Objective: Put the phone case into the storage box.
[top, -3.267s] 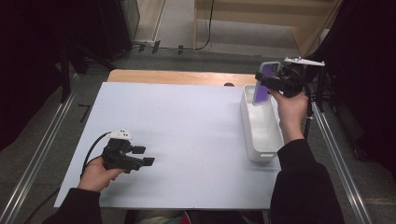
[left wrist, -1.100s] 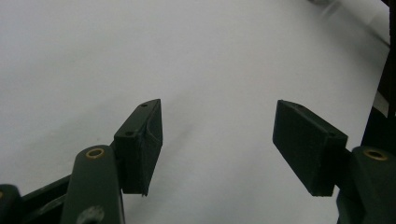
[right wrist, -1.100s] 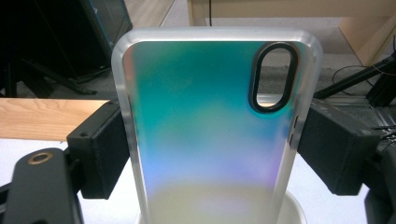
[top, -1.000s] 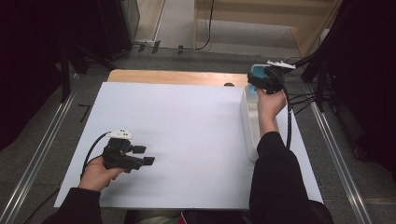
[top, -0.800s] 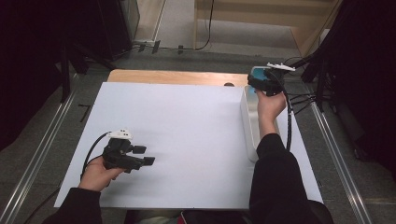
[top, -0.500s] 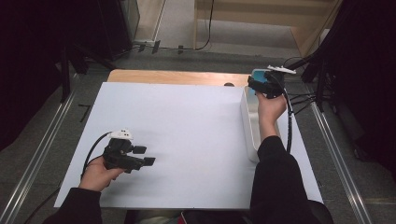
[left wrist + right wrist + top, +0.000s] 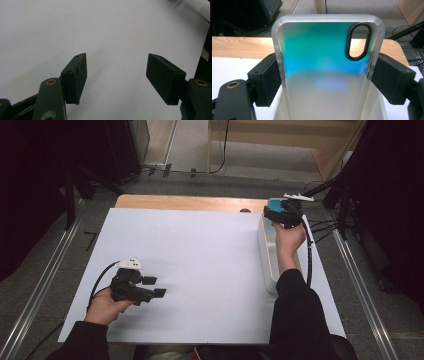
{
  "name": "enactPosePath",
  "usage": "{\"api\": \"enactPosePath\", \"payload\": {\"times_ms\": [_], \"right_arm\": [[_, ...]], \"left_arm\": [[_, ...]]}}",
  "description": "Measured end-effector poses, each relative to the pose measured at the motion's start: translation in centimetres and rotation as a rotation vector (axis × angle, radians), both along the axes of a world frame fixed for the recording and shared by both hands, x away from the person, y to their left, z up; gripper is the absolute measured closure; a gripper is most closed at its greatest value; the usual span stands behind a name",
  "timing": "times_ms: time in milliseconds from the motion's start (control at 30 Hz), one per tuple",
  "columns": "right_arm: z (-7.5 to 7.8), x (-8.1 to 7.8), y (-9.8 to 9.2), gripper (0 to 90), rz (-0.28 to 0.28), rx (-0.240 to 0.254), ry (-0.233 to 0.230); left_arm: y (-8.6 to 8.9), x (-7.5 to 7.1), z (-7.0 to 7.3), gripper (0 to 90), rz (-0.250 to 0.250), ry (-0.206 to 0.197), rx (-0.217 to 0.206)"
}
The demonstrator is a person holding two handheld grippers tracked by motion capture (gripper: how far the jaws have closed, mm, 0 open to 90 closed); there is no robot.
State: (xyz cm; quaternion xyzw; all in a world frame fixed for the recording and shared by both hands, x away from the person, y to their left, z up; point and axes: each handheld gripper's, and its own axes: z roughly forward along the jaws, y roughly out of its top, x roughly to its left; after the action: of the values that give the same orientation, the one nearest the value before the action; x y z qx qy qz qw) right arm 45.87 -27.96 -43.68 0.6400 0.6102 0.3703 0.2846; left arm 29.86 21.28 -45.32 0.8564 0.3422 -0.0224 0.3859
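Gripping a phone case (image 7: 324,75) by its long edges, the right gripper (image 7: 282,213) sits at the upper right of the high view, over the far end of a white bin (image 7: 266,255) that runs along the right edge of the white table sheet (image 7: 210,265). Right gripper view: both black pads press the case's frosted sides; the case stands upright, teal to blue across its upper part, oval camera cut-out at upper right. The left gripper (image 7: 150,287) lies low at lower left of the high view, jaws spread wide with nothing between them, only bare sheet beyond.
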Motion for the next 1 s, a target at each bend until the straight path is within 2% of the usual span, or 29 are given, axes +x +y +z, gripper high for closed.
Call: {"api": "enactPosePath", "payload": {"times_ms": [200,333,400,533,567,633,700,1000], "right_arm": [[-0.29,-0.29,0.05,14.5,-0.005,-0.025,0.014],[-0.46,-0.38,-0.17,14.4,-0.009,-0.011,0.038],[-0.43,-0.41,-0.19,14.4,-0.005,-0.004,0.035],[-0.43,-0.46,-0.15,13.8,0.007,-0.016,0.049],[-0.44,-0.40,-0.09,9.2,0.013,-0.017,0.050],[-0.35,-0.44,-0.05,7.1,0.029,-0.008,0.039],[-0.34,-0.33,0.06,1.3,0.029,-0.009,0.041],[0.34,-0.47,0.08,1.3,0.049,0.000,0.045]], "left_arm": [[-0.01,-0.02,0.01,33.0,0.000,0.000,-0.002],[-0.01,-0.02,0.02,33.0,0.000,0.000,-0.001],[0.02,-0.01,0.03,32.9,-0.001,0.000,-0.002],[0.01,-0.01,0.02,32.9,0.002,0.000,-0.001],[0.01,-0.01,0.03,32.9,0.002,0.000,-0.001],[0.01,-0.01,0.02,33.0,0.002,0.000,0.000],[0.01,-0.01,0.02,32.9,0.003,0.001,-0.001],[0.04,0.01,0.03,32.9,0.004,0.000,-0.001]]}}
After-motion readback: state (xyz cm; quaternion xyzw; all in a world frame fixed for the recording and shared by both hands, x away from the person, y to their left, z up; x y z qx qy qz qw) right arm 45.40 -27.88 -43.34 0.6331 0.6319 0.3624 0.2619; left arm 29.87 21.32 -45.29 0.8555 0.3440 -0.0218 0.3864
